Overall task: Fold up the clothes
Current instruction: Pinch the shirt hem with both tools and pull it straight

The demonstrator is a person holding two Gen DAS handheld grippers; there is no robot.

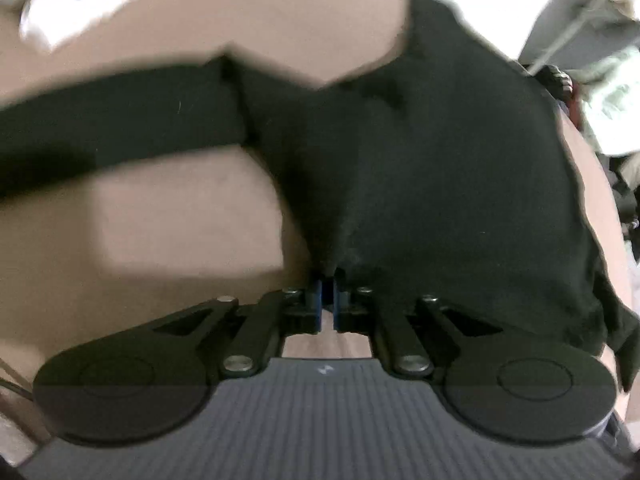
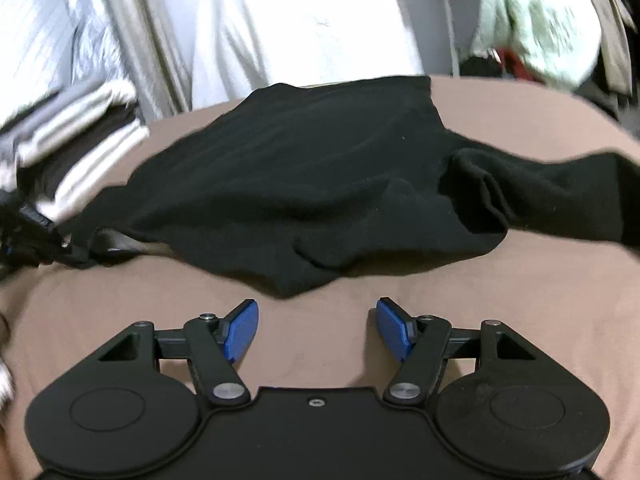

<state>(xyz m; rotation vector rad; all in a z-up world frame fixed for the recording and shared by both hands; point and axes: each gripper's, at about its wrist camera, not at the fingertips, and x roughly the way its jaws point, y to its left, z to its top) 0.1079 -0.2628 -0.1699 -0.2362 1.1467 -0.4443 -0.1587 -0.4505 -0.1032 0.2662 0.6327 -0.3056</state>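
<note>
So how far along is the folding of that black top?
Done: a stack of folded clothes sits at the side of the brown surface. In hand: the left gripper pinches an edge of the black top, which lies rumpled. The right gripper is open, short of it. Left: the folding itself.

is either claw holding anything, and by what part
The left claw is shut on the black garment's edge. The right claw is open, holding nothing.

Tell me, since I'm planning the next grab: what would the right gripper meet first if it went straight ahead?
Probably the near edge of the black garment, which lies just ahead of the open right gripper on the brown cover. Depth is unclear.
</note>
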